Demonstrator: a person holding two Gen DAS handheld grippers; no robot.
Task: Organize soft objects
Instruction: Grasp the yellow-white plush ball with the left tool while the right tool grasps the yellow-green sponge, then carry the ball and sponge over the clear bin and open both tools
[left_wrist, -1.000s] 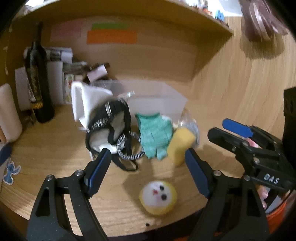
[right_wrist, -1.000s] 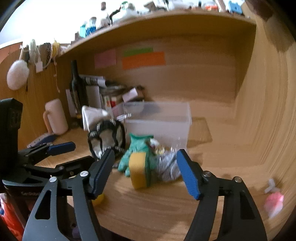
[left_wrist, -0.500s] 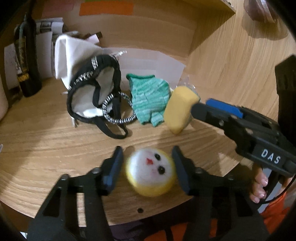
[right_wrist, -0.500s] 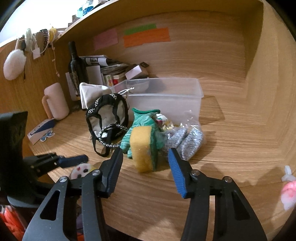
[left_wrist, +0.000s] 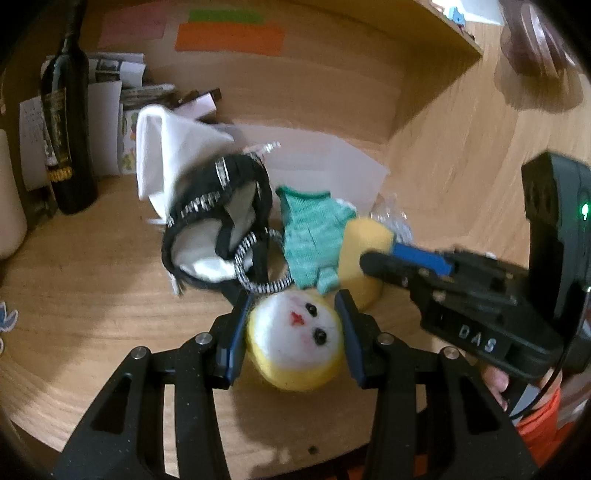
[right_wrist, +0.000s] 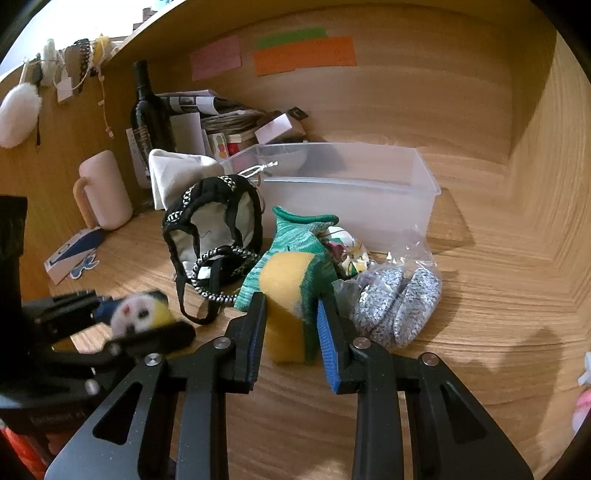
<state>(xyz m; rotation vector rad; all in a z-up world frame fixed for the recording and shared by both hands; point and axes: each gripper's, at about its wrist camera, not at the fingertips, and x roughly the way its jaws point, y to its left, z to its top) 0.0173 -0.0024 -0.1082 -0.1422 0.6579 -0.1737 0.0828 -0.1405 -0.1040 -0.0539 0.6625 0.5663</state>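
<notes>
My left gripper (left_wrist: 293, 321) is shut on a yellow and white plush ball with a face (left_wrist: 295, 341), also visible in the right wrist view (right_wrist: 142, 312). My right gripper (right_wrist: 291, 321) is shut on a yellow sponge with a green side (right_wrist: 286, 295), seen from the left wrist view too (left_wrist: 364, 240). A green knit glove (right_wrist: 295, 236) leans behind the sponge. A black and white mesh pouch (right_wrist: 212, 225) lies to the left, a bag of grey scrubbers (right_wrist: 399, 299) to the right. A clear plastic bin (right_wrist: 354, 184) stands behind.
A dark wine bottle (right_wrist: 147, 110), a pink mug (right_wrist: 105, 190), white cloth (right_wrist: 177, 171) and a stack of papers and boxes (right_wrist: 236, 118) crowd the back left of the wooden desk. Wooden walls close the back and right. A pink object (right_wrist: 583, 406) lies at the far right.
Both grippers closed: the left moved onto the plush ball and shut on it, the right moved forward and shut on the sponge.
</notes>
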